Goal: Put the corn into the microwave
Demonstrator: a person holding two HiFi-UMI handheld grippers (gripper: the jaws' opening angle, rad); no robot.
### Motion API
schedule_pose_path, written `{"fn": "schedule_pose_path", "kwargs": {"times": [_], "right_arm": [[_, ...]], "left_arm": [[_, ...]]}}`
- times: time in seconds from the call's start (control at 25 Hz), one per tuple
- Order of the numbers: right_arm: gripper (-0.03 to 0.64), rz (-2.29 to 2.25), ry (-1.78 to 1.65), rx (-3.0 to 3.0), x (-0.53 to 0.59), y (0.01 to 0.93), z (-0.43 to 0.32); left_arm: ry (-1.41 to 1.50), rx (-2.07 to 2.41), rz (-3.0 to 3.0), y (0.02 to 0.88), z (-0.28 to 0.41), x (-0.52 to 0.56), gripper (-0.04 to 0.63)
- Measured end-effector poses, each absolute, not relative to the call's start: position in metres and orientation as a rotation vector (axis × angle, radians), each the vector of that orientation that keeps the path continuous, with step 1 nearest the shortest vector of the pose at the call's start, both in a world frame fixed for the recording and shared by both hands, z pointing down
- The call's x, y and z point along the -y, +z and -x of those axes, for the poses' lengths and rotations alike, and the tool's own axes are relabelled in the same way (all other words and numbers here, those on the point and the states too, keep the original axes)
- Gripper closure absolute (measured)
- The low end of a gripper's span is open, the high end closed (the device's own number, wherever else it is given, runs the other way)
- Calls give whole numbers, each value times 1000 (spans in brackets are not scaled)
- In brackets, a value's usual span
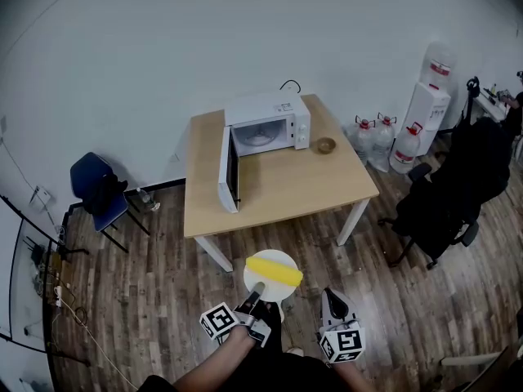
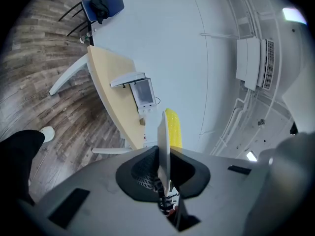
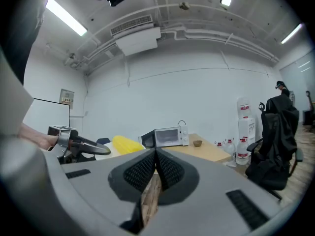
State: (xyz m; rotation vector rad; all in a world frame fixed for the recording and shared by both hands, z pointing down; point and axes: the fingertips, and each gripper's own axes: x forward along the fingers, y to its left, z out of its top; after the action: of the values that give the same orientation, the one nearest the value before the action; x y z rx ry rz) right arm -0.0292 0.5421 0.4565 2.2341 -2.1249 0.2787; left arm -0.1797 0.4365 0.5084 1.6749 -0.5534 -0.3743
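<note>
A yellow corn cob point(image 1: 274, 270) lies on a white plate point(image 1: 270, 256) held out over the wood floor, short of the table point(image 1: 286, 188). My left gripper point(image 1: 259, 287) is shut on the plate's near rim. In the left gripper view the plate point(image 2: 163, 141) stands edge-on between the jaws, with the corn point(image 2: 173, 129) beside it. The white microwave point(image 1: 274, 121) sits at the table's back, its door point(image 1: 228, 170) swung wide open. My right gripper point(image 1: 333, 297) hangs beside the plate, shut and empty; its view shows the jaws point(image 3: 155, 154) pressed together, with the corn point(image 3: 127, 144) and microwave point(image 3: 167, 136) beyond.
A small brown bowl point(image 1: 326, 144) sits on the table right of the microwave. A blue chair point(image 1: 98, 190) stands left of the table. Water bottles point(image 1: 372, 137), a dispenser point(image 1: 429, 104) and a black office chair point(image 1: 458, 194) stand at the right.
</note>
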Motion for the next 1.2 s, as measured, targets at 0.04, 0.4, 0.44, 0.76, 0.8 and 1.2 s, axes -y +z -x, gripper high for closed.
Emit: {"fn": "schedule_pose_path", "kwargs": {"times": [0.04,0.4,0.44,0.76,0.8,1.2], "right_arm": [[558,-2239,288,2114,-538,459,25],[558,-2249,327,2036,-465,466,-17],[558,-2237,331,2034,-453,468,-22],[558,-2175,387,1971,-359,481,-61],[558,-2180,396,1961,-350,480,-67],[558,-2202,398,1909,-261,469,-89]], "left_arm": [[-366,553,-1675,511,176,-430,568],[-382,466,-1687,508,125,-350,569],[-363,480,-1685,511,121,-340,568],[-322,486,-1661,526,91,-252,568],[-326,492,-1648,528,90,-242,569],[-270,473,-1659,531,64,-153,569]]}}
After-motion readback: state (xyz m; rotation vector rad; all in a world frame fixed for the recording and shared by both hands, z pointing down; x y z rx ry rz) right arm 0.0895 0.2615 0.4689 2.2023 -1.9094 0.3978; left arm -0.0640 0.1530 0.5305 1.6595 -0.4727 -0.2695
